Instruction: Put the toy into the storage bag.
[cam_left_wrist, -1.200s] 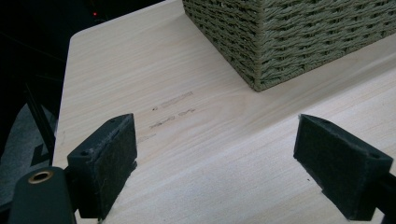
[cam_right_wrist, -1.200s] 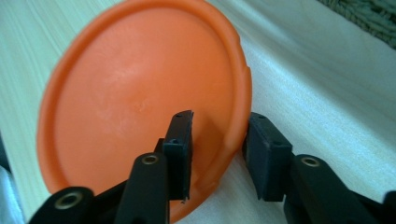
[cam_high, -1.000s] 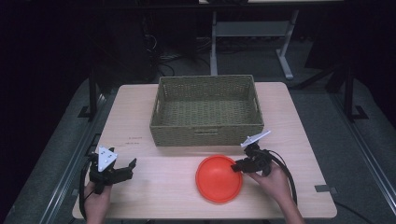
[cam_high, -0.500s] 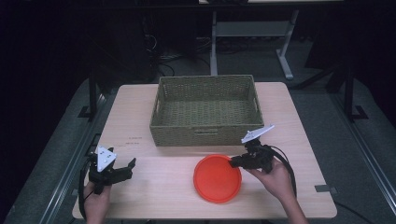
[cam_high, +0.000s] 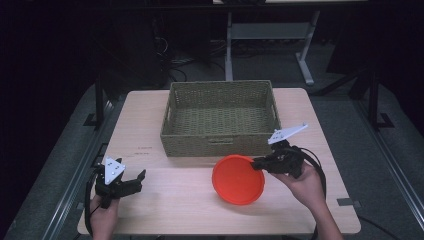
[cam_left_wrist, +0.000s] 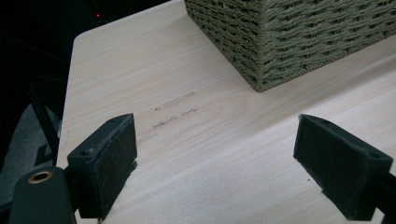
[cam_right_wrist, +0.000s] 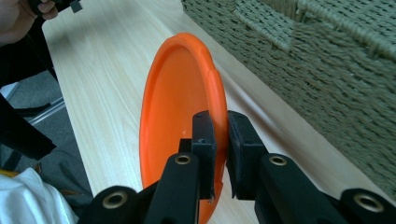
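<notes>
While the right gripper (cam_high: 257, 163) pinches the rim of the orange plate (cam_high: 238, 179) at lower centre of the high view, tilted just below the empty wicker basket (cam_high: 218, 142), the placing remains; the left gripper (cam_high: 131, 181) waits spread at lower left.

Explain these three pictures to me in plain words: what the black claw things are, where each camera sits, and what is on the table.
A person stands at a wooden table holding a hand-operated two-jaw gripper in each hand. The high view looks down from above. The other two come from cameras riding on the grippers, looking along their jaws. On the table stands an empty woven basket. The right gripper pinches the rim of an orange plate, its jaws closed on that edge. The left gripper holds nothing, jaws wide apart over bare wood.
</notes>
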